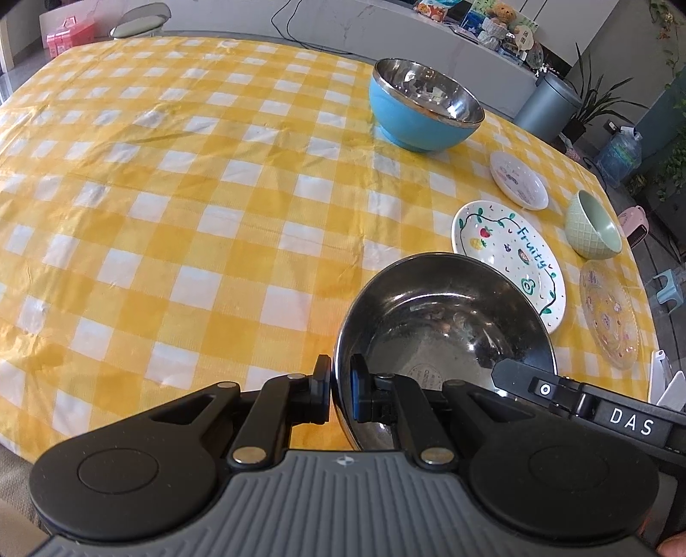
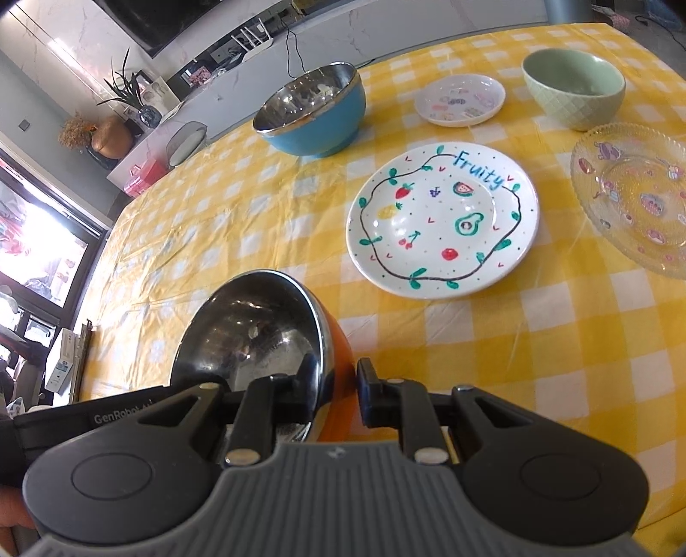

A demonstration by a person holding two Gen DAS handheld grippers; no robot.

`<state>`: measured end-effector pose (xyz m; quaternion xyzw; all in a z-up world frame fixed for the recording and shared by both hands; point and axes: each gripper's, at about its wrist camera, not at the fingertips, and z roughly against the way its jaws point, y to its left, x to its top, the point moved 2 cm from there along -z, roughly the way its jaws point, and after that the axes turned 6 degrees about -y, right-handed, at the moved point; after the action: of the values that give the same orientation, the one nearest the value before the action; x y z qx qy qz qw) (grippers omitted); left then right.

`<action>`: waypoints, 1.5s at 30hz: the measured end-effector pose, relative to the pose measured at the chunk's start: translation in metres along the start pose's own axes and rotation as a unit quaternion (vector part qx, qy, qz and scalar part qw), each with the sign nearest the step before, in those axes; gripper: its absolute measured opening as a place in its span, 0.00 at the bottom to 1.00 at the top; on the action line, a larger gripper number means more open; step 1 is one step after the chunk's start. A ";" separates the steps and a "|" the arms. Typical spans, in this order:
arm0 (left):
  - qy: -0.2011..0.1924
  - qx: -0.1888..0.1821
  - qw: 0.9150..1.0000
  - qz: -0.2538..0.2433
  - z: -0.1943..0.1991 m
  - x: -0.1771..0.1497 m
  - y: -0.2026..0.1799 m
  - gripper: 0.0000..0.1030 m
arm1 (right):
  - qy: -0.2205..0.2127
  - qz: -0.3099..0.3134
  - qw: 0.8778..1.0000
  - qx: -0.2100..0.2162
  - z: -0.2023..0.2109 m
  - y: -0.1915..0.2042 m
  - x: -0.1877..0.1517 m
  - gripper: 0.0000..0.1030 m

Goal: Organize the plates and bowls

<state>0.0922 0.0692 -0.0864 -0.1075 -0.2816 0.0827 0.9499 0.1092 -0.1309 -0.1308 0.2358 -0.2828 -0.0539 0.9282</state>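
A steel-lined orange bowl [image 1: 428, 325] [image 2: 248, 325] hangs tilted above the near edge of the table, held by both grippers. My left gripper [image 1: 341, 385] is shut on its left rim, one pad inside and one outside. My right gripper [image 2: 336, 381] is shut on the opposite wall; one of its fingers [image 1: 512, 372] reaches into the bowl. Beyond lie a white "Fruity" plate [image 2: 441, 218] [image 1: 510, 253], a small white plate [image 2: 461, 100] [image 1: 519, 180], a clear glass plate [image 2: 634, 193] [image 1: 609, 317], a green bowl [image 2: 574, 90] [image 1: 591, 227] and a blue steel-lined bowl [image 2: 317, 128] [image 1: 411, 124].
The table wears a yellow-and-white checked cloth [image 1: 171, 214], bare over its whole left half. Past the far edge stand a white counter [image 1: 386, 30], a grey bin [image 1: 546, 103] and potted plants [image 1: 600, 98]. A water jug [image 1: 619, 154] sits on the floor.
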 end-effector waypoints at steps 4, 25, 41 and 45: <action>-0.007 0.008 1.000 -0.012 -0.003 0.004 -0.005 0.09 | -0.005 0.000 1.000 -0.001 -0.003 0.000 0.001 0.18; -0.103 0.006 0.994 -0.033 0.049 0.032 -0.018 0.72 | -0.096 0.058 0.992 -0.057 0.042 0.009 0.018 0.62; -0.120 -0.053 0.986 -0.099 0.066 0.096 -0.079 0.71 | -0.200 0.051 0.975 -0.082 0.101 -0.003 0.088 0.77; -0.099 -0.079 0.986 -0.109 0.048 0.108 -0.097 0.72 | -0.203 0.052 0.974 -0.092 0.095 -0.013 0.107 0.77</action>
<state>0.1646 0.0067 0.0333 -0.1427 -0.3897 -0.0333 0.9092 0.1467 -0.2058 -0.0135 0.1186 -0.4707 -0.0782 0.8708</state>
